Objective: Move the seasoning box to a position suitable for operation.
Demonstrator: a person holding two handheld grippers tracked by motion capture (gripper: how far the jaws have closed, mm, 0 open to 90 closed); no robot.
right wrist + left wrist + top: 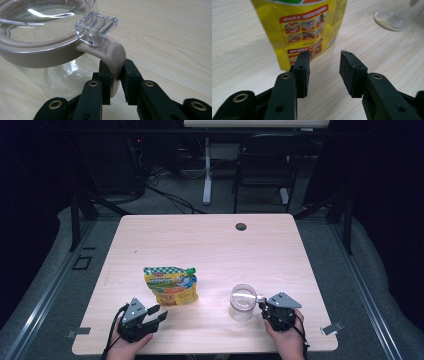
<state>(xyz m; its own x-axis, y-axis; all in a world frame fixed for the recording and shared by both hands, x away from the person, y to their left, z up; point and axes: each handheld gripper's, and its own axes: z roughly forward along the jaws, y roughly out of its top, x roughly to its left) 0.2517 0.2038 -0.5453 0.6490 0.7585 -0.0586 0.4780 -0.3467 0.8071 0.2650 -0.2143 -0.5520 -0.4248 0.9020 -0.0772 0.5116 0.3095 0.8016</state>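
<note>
1. My right gripper [115,75] is pinching the beige handle [113,56] of the clear glass jar [242,302], near right on the table [210,240].
2. My left gripper [324,67] is spread, empty, just short of the yellow printed pouch [171,285].
3. Judging by this, jar secured; pouch not yet grabbed, pouring remains.

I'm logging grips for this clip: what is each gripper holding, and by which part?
The right gripper clamps the clear jar by its beige handle. The left gripper holds nothing; its jaws stand open just short of the yellow pouch.
</note>
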